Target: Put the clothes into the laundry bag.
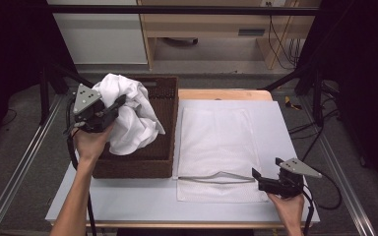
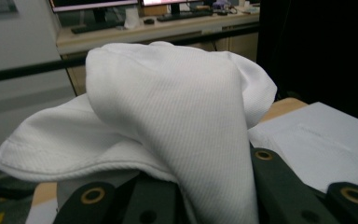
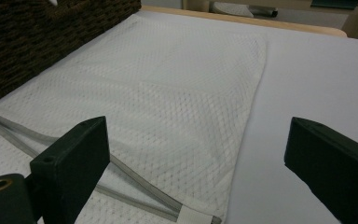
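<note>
My left gripper (image 1: pixel 112 105) is shut on a white cloth (image 1: pixel 130 115) and holds it up over the dark wicker basket (image 1: pixel 163 101); the cloth hangs in folds down into the basket. Seen from the left gripper view, the white cloth (image 2: pixel 182 121) bulges out between the black jaws and covers most of them. A white mesh laundry bag (image 1: pixel 219 147) lies flat on the table, its grey zipper (image 1: pixel 216 177) along the near edge. My right gripper (image 1: pixel 262 181) stands open at the bag's near right corner, its jaws wide above the mesh laundry bag (image 3: pixel 168 107) and zipper (image 3: pixel 135 184).
The table (image 1: pixel 123 199) is pale grey with a wooden strip at its far edge. The basket's side wall (image 3: pixel 37 42) rises to the left of the bag. Metal rails run along both sides of the table, and cables trail on the floor at right.
</note>
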The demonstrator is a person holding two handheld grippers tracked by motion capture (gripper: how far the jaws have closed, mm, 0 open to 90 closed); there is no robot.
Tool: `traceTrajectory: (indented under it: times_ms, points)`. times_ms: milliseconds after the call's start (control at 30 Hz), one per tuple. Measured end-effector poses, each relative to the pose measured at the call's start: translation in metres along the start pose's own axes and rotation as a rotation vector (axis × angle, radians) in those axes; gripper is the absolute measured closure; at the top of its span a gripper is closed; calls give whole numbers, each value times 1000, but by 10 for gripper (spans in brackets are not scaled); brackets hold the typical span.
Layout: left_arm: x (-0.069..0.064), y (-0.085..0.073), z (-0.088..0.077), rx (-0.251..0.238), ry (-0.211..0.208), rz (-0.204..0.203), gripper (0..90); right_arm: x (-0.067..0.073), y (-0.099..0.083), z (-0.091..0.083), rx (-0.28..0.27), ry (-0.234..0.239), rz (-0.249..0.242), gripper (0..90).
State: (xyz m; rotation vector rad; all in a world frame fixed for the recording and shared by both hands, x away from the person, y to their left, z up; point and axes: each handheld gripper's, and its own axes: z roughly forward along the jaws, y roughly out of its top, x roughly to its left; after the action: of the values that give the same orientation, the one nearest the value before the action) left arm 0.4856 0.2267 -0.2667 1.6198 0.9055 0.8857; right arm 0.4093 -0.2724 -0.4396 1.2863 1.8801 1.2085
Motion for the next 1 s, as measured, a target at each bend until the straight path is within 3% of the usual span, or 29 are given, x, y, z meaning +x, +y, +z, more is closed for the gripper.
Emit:
traceTrajectory:
  times_ms: [200,333,800,1000]
  points:
    - [-7,25,-12,-66,-20,26,790,0,0,0,-3,1,-4,70]
    - [-12,37,-19,-104,-41,18,790,1,0,0,-6,1,-7,71]
    - [-44,61,-37,-180,-110,35,788,2,1,-3,-21,5,-18,95]
    - [-68,72,-37,-210,-156,47,788,2,1,-5,-28,8,-18,110]
